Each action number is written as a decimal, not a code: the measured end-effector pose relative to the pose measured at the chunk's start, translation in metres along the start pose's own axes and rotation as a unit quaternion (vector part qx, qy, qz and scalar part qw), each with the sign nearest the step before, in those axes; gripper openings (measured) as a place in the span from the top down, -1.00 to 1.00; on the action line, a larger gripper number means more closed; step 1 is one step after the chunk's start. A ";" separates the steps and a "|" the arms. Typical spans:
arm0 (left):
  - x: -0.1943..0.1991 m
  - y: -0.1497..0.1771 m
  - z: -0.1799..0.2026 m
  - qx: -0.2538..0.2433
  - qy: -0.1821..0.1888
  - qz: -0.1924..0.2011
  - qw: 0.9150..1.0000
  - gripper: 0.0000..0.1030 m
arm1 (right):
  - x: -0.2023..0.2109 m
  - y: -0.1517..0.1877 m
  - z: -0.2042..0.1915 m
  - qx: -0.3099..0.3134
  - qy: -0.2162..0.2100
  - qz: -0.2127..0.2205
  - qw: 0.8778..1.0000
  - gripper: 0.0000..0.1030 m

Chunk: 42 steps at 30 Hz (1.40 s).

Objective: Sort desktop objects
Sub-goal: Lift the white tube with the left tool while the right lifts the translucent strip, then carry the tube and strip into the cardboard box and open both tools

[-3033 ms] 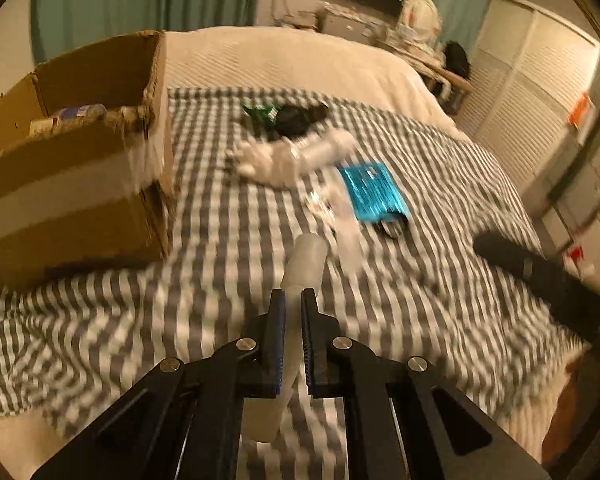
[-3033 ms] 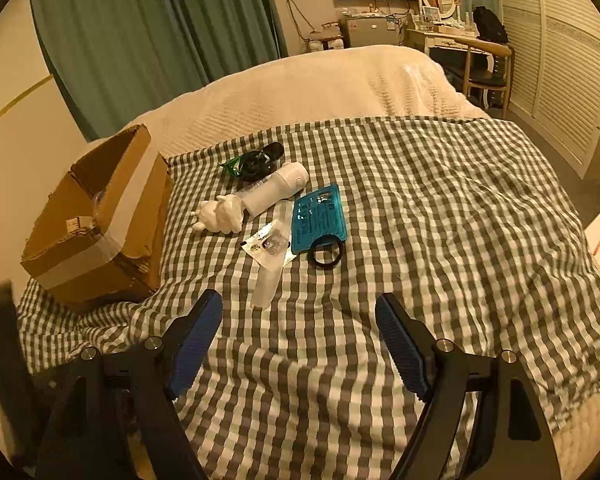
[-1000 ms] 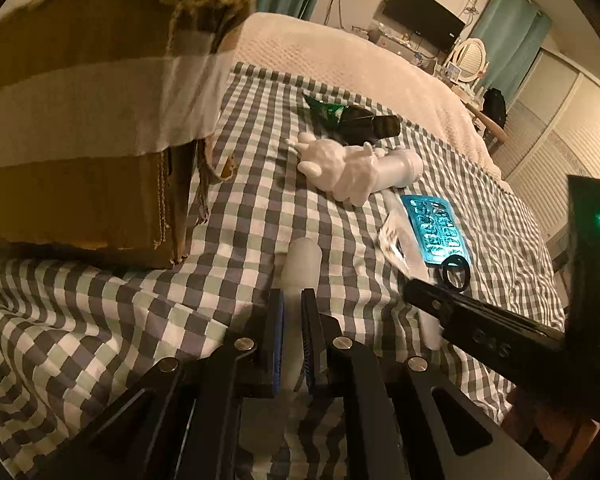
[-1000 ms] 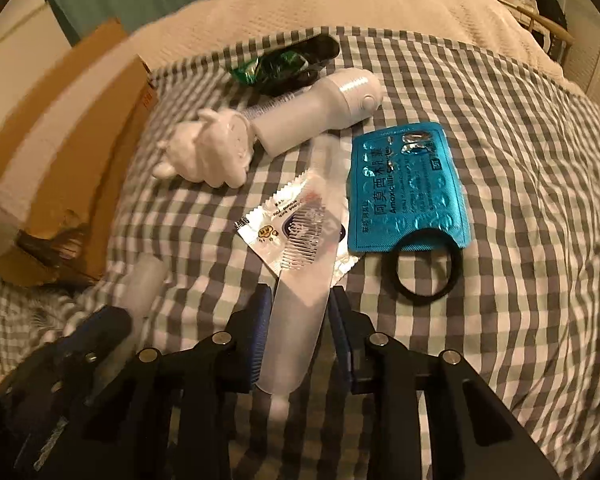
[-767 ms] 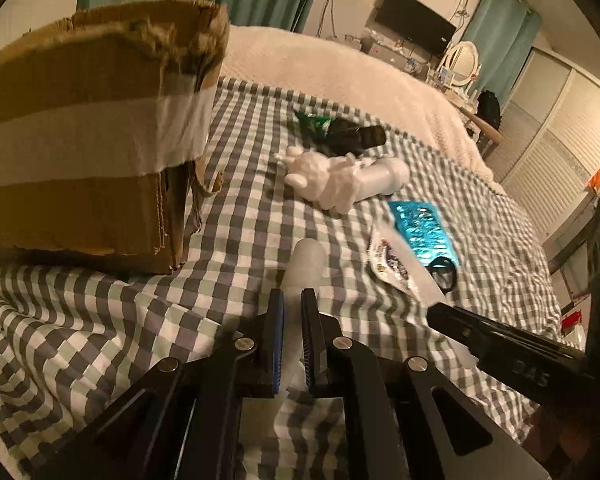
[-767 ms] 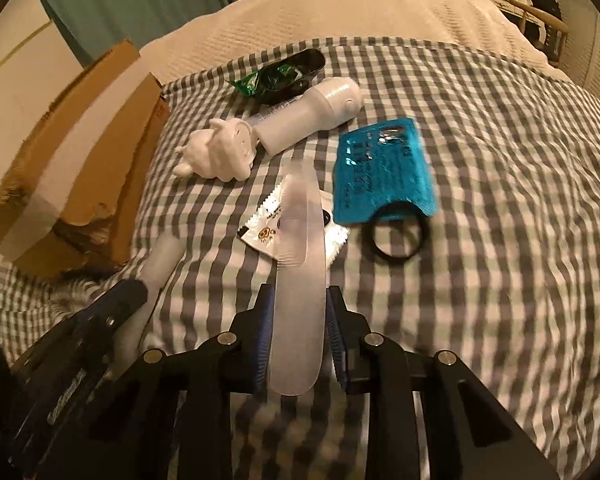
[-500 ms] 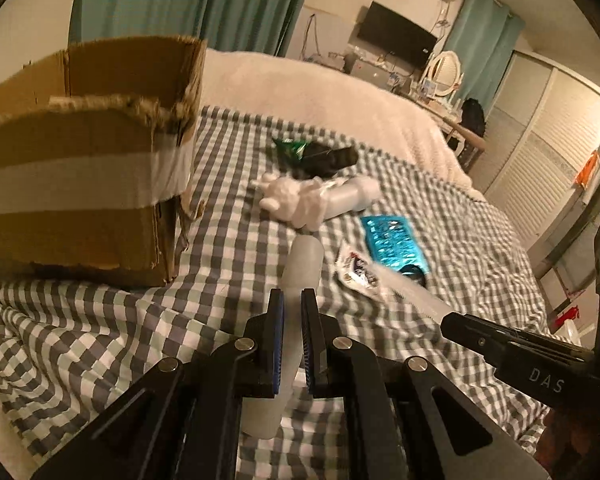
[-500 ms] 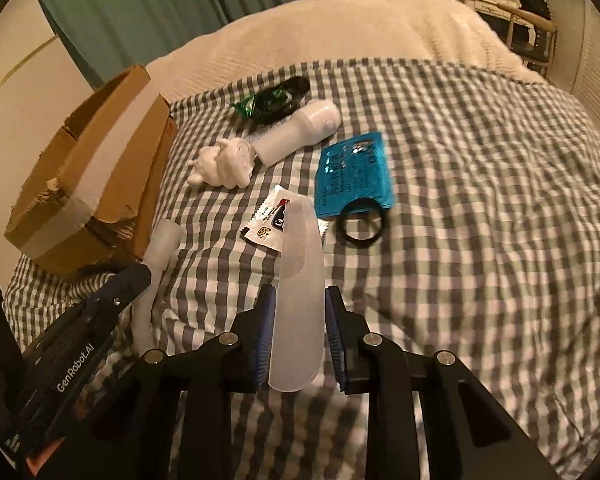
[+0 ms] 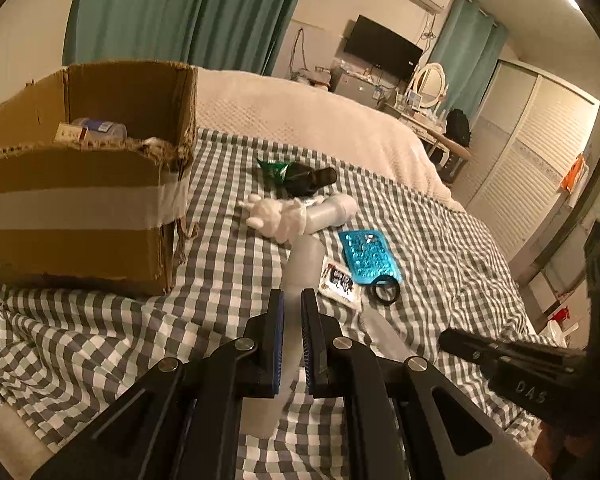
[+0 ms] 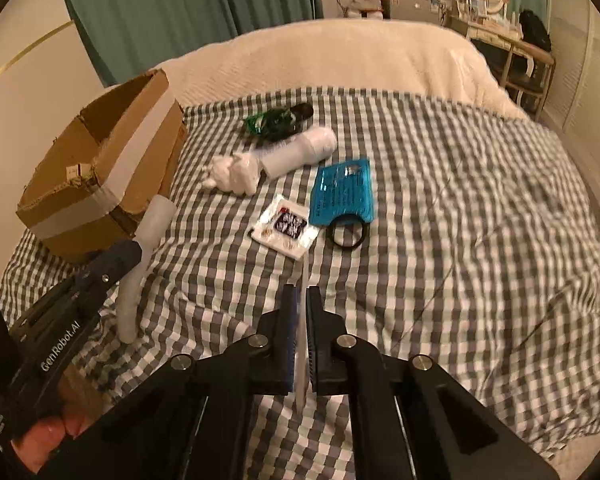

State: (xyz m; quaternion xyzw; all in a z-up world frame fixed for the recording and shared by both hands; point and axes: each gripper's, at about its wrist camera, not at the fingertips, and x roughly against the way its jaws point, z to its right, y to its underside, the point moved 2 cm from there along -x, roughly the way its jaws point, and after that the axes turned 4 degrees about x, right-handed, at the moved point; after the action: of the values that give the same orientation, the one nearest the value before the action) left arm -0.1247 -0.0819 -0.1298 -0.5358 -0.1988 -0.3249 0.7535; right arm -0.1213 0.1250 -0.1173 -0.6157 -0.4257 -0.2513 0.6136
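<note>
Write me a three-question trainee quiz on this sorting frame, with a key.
1. True or false: the left gripper is shut on a frosted tube.
2. What does the right gripper hold?
A. black ring
B. thin translucent strip
C. blue blister pack
3. Which lies nearer the cardboard box: the white figurine or the black ring?

Key: 1 true; 2 B, the thin translucent strip; 3 the white figurine.

Bed with checked cover (image 10: 460, 200) bearing a cardboard box (image 10: 112, 184), white figurine (image 10: 236, 174), white bottle (image 10: 300, 152), blue blister pack (image 10: 342, 192), black ring (image 10: 346, 234), sachet (image 10: 286, 226), dark green-wrapped item (image 10: 278, 120).
</note>
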 end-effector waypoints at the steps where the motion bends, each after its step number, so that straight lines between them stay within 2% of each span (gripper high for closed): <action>1: -0.001 0.001 0.000 0.000 -0.001 -0.002 1.000 0.85 | -0.005 0.004 0.002 -0.003 0.000 -0.005 1.000 0.91; 6: -0.013 0.006 -0.002 0.005 -0.003 -0.022 1.000 0.85 | -0.028 0.018 0.009 -0.008 0.008 -0.038 0.999 0.91; 9: -0.017 0.007 -0.003 0.007 -0.003 -0.027 1.000 0.85 | -0.033 0.021 0.015 -0.011 0.014 -0.033 0.999 0.67; 12: -0.021 0.007 -0.005 0.010 -0.004 -0.033 0.999 0.85 | -0.046 0.024 0.020 -0.018 0.004 -0.053 0.998 0.67; 15: -0.026 0.009 -0.005 0.010 -0.007 -0.039 0.999 0.85 | -0.057 0.029 0.021 -0.021 0.005 -0.065 0.998 0.45; 18: -0.029 0.010 -0.004 0.007 -0.010 -0.044 0.999 0.85 | -0.064 0.031 0.020 -0.014 0.009 -0.076 0.997 0.45; 20: -0.031 0.011 -0.002 0.003 -0.012 -0.045 0.999 0.85 | -0.065 0.032 0.020 -0.014 0.008 -0.081 0.997 0.48; 21: -0.031 0.011 -0.001 0.001 -0.013 -0.045 0.999 0.85 | -0.065 0.033 0.020 -0.013 0.014 -0.080 0.997 0.60; 22: -0.030 0.012 0.000 0.000 -0.013 -0.044 0.999 0.85 | -0.064 0.034 0.021 -0.014 0.016 -0.078 0.997 0.84; 23: -0.030 0.012 0.001 -0.001 -0.013 -0.043 0.999 0.85 | -0.062 0.035 0.022 -0.017 0.015 -0.075 0.997 0.91; 25: -0.027 0.011 0.002 -0.003 -0.010 -0.038 0.999 0.85 | -0.054 0.034 0.024 -0.022 0.011 -0.065 0.998 0.93; 28: -0.020 0.009 0.004 -0.002 -0.004 -0.028 1.000 0.85 | -0.040 0.027 0.020 -0.026 -0.002 -0.046 0.999 0.93; 34: 0.005 -0.006 0.002 0.018 0.022 0.008 1.000 0.85 | -0.013 0.008 0.000 -0.045 -0.063 -0.019 0.997 0.94; 39: 0.043 -0.042 -0.002 0.035 0.029 0.069 0.997 0.85 | 0.018 -0.029 -0.039 -0.015 -0.098 0.029 0.995 0.94; 42: 0.066 -0.076 -0.009 0.047 0.024 0.110 0.993 0.85 | 0.039 -0.067 -0.077 0.026 -0.120 0.061 0.991 0.94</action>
State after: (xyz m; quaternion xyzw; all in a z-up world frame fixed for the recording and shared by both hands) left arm -0.1320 -0.1252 -0.0384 -0.5107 -0.1357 -0.2431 0.8134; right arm -0.1405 0.0515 -0.0393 -0.6503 -0.4641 -0.1261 0.5881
